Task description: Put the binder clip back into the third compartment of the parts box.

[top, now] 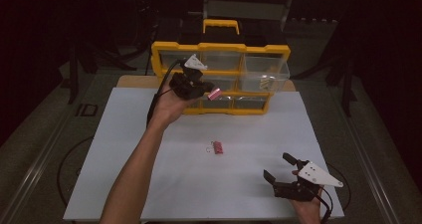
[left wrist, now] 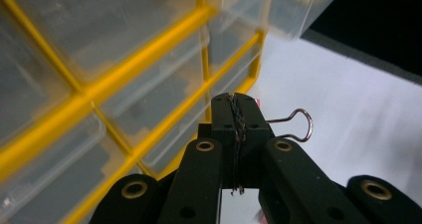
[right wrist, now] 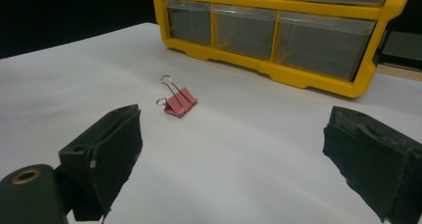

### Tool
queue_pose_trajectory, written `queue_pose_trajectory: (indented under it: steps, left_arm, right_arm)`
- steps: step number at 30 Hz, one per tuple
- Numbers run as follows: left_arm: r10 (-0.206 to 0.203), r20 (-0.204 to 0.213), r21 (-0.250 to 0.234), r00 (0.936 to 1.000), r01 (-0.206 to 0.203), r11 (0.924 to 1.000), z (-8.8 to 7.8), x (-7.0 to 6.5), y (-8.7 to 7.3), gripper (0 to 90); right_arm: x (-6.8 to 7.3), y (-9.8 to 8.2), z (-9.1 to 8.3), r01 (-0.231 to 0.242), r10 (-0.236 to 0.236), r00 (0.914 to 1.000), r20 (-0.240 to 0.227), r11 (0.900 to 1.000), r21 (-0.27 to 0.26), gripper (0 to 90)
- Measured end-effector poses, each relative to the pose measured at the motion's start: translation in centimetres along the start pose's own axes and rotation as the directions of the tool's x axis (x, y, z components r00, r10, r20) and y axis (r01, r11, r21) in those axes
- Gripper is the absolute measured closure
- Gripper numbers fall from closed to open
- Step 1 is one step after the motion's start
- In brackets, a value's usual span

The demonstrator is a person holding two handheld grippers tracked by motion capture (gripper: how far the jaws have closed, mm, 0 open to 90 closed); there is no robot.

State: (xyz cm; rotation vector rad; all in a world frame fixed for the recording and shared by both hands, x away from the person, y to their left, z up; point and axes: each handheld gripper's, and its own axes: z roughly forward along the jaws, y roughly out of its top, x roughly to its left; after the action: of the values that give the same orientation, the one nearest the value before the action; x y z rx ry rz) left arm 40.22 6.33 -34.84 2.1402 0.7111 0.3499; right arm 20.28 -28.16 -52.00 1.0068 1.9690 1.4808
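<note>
Dim room, dark at every edge of the high view; overhead light falls on the white table, which glares softly. In the left gripper view, the yellow organizer at upper left blurs; the jaws below appear sharp.

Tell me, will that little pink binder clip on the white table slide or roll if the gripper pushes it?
The pink metal binder clip would probably slide, not roll: it rests on a flat side on the smooth white table. It looks small and thin, so likely light and easy to skid. Its thin wire handles stick out and may swing or snag when nudged.
</note>
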Motion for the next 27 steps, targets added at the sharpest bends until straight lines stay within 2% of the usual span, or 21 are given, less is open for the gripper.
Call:
queue_pose_trajectory:
  steps: [6,8,11,16,24,27]
  left_arm:
    - [0.025,0.002,-0.022,0.9997,-0.024,0.9995,-1.1,-0.1,2.4,89.7]
    - [0.019,0.012,-0.042,0.9998,-0.018,0.999,-1.4,-0.1,3.1,89.8]
    - [0.021,0.01,-0.043,0.9997,-0.021,0.9988,-1.8,0.0,4.1,89.7]
    - [0.024,0.017,-0.072,0.9996,-0.023,0.9971,-2.5,0.0,5.7,89.7]
    - [0.005,0.041,-0.098,0.9992,-0.001,0.9952,-2.8,0.4,7.5,89.7]
    - [0.009,0.041,-0.093,0.9991,-0.005,0.9956,-2.5,0.4,8.5,89.7]
  right_arm:
    - [0.0,0.0,0.0,0.0,0.0,1.0,0.001,1.0,0.001,8.1]
    - [-0.1,0.0,0.0,0.003,-0.003,1.0,0.002,1.0,-0.001,8.1]
    - [-0.1,0.0,-0.1,0.0,0.0,1.0,0.003,1.0,-0.001,8.1]
    - [-0.2,-0.1,-0.1,-0.002,0.002,1.0,0.005,1.0,-0.002,8.1]
    - [-0.2,-0.1,0.0,-0.003,0.003,1.0,0.003,1.0,-0.001,8.1]
    - [-0.2,-0.1,-0.1,-0.007,0.007,1.0,0.003,1.0,-0.003,8.1]
